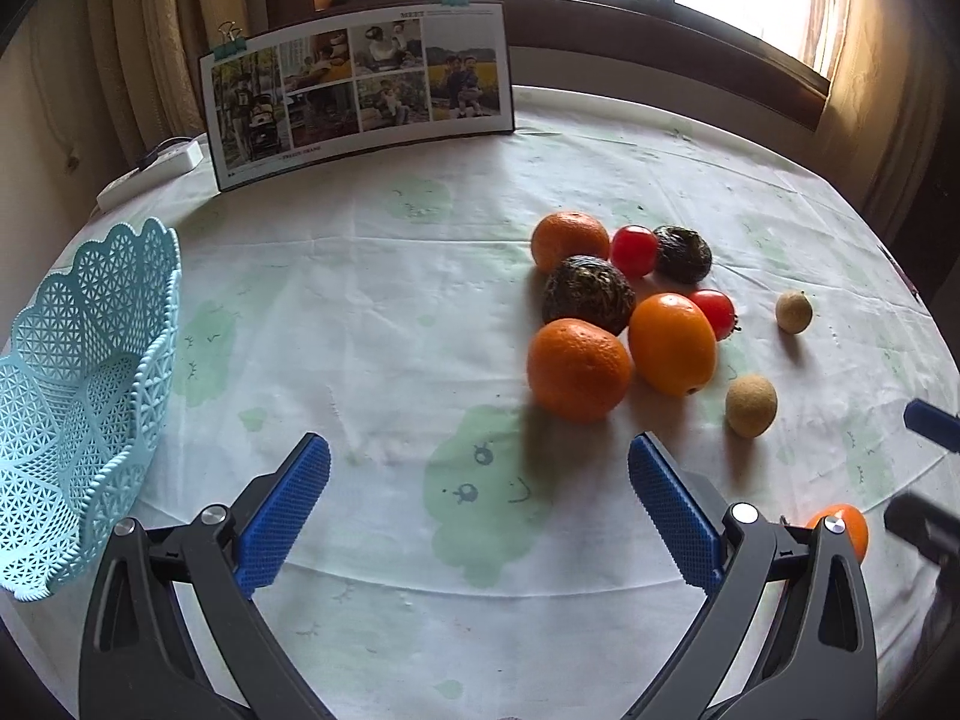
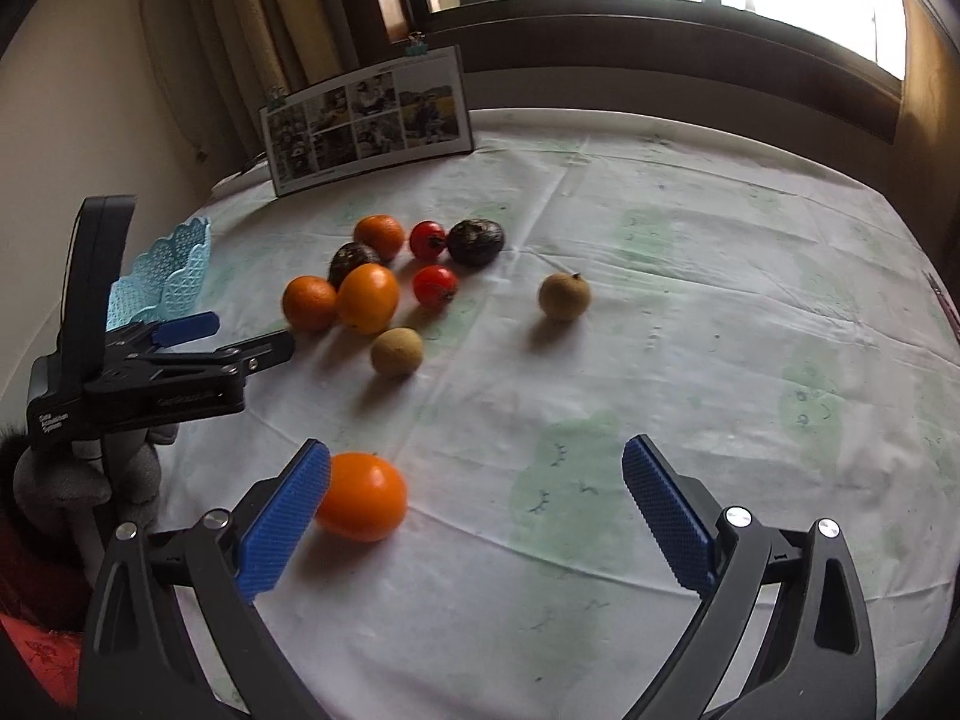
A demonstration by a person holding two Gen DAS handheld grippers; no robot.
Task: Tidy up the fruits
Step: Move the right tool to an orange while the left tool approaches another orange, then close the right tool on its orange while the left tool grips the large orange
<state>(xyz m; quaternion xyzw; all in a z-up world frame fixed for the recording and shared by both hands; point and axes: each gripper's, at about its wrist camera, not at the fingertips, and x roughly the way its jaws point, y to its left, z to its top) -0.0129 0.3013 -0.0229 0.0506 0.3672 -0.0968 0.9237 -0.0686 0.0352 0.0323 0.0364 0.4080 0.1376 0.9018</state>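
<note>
In the left wrist view, the left gripper (image 1: 480, 498) hangs low over the table (image 1: 384, 312) with its blue pads (image 1: 285, 516) spread wide and nothing between them, pointed at bare cloth short of the fruit. A pale blue lattice basket (image 1: 78, 414) sits at the table's left edge, apparently empty so far as its visible part shows, which suggests it is meant as the place for the fruit and that the sorting has hardly begun. The cluster of fruit (image 1: 624, 300) lies to the right of centre: oranges, two small red fruits and two dark rough ones touching or nearly touching, with two small brown fruits (image 1: 751, 407) set a little apart. A lone orange (image 1: 846, 525) peeks out behind the gripper's right arm, and a blue tip at the far right edge is likely the other tool. In the right wrist view, the right gripper (image 2: 477, 504) is likewise opened wide and holds nothing; the lone orange (image 2: 362, 495) lies just beside its left pad (image 2: 282, 522), partly behind it, not between the jaws, so a shift leftward seems needed before closing on it. The left gripper (image 2: 240, 339) appears here from the side, held by a gloved hand (image 2: 90, 474), with the basket (image 2: 162, 282) behind it. The photo board (image 2: 366, 120) stands propped at the table's far edge, clear of the work.
</note>
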